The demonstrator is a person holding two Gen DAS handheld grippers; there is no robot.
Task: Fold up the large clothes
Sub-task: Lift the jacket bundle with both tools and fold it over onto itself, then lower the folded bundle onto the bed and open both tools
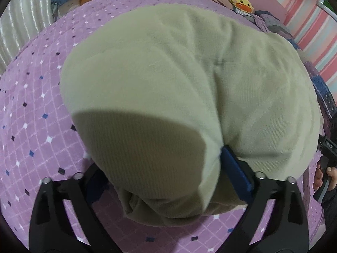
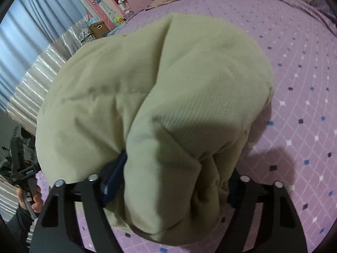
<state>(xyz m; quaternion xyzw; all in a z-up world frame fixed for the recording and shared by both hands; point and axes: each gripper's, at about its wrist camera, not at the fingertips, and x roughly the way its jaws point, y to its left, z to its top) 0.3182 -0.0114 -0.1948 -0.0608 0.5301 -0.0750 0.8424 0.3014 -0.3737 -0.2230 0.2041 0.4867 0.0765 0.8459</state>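
Olive-green ribbed garment (image 1: 179, 80) fills the centre of both wrist views, bunched and mounded on a bed with a purple quilted bedspread (image 1: 35, 105) printed with small white, blue and dark diamonds.

Left wrist view: left claw (image 1: 168, 179) at the bottom of frame, black arms spread. A folded edge of the cloth sits between the fingers; the blue pad of the finger (image 1: 236, 172) at lower right lies against the fabric, the other finger at lower left is mostly hidden under the fold. Whether the pads actually pinch the cloth cannot be told. At the right edge, a hand (image 1: 324, 179) grips the black handle of the other tool. Yellow duck plush (image 1: 241, 3) at the top right, pink striped wall behind it, pale curtain at the upper left.

Right wrist view: right claw (image 2: 170, 181) at the bottom, jaws partly spread around a thick rolled bundle of the garment. Blue pad (image 2: 114, 175) at lower left touches the cloth, the opposite finger at lower right is buried in folds. Firm grip or not, cannot tell. Hand (image 2: 31, 198) on the left tool's handle at the lower left edge. Blue curtain at the upper left, cardboard box (image 2: 96, 28) beside the bed, pink pillows at the top. Fabric slightly motion-blurred.
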